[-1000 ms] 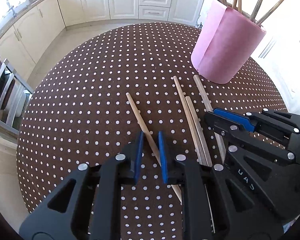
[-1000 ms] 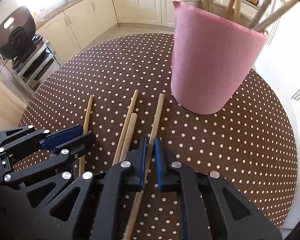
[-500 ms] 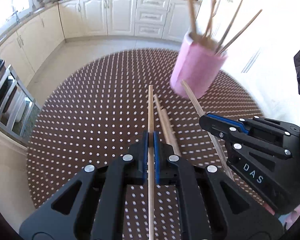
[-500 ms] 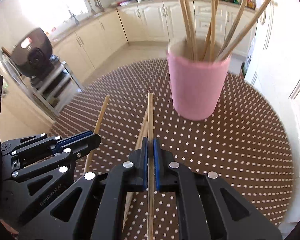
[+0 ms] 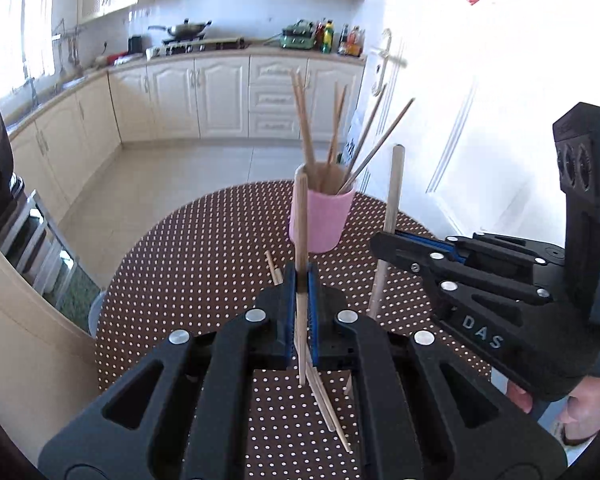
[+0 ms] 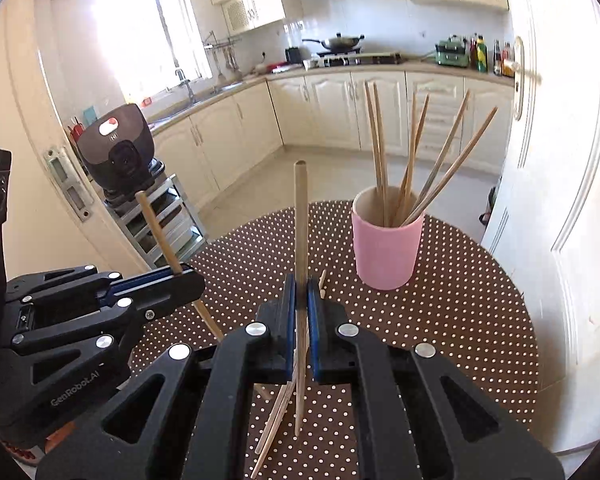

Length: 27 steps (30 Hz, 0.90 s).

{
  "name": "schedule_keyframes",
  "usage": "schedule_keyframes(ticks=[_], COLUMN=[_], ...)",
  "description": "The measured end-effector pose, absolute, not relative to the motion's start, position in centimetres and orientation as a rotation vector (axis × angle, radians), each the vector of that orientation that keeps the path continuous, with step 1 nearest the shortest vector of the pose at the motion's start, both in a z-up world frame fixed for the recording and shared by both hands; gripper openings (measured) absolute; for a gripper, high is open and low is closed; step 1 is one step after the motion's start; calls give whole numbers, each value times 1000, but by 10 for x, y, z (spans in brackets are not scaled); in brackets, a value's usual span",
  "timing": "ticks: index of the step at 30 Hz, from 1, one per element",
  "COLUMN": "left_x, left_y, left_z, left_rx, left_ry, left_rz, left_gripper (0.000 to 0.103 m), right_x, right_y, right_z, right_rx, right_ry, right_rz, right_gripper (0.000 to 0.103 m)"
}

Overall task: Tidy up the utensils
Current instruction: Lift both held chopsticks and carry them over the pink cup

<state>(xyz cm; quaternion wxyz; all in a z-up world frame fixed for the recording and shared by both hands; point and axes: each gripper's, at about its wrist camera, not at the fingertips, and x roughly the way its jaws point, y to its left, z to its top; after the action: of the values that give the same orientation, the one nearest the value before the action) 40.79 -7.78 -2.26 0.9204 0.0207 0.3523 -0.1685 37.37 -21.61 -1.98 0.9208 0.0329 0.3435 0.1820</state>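
My left gripper is shut on a wooden chopstick and holds it upright above the table. My right gripper is shut on another chopstick, also upright. Each gripper shows in the other's view: the right one with its stick, the left one with its stick. A pink cup holding several chopsticks stands at the table's far side; it also shows in the left wrist view. Two chopsticks still lie on the table under the grippers, also seen in the right wrist view.
The round table has a brown cloth with white dots. A metal rack with a black appliance stands to the left. A white door is close on the right. Kitchen cabinets line the far wall.
Both grippers have lifted their chopsticks off the table and tilted them from lying flat to upright. They now sit higher and farther back from the pink cup.
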Motion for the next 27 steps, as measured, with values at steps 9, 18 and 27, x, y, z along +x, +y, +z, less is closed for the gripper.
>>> schedule_keyframes(ticks=[9, 18, 27], left_x=[395, 407, 427], left_y=[-87, -105, -108], left_z=[-3, 17, 44], left_rx=[45, 39, -25], left_ry=[636, 499, 270], left_rz=[-369, -402, -349], left_gripper=[6, 6, 6], right_x=[361, 370, 382], right_y=[-221, -248, -258], right_z=[8, 25, 37], right_rx=[12, 37, 42], right_ry=[564, 402, 151], right_rz=[345, 296, 195], right_gripper=[4, 4, 4])
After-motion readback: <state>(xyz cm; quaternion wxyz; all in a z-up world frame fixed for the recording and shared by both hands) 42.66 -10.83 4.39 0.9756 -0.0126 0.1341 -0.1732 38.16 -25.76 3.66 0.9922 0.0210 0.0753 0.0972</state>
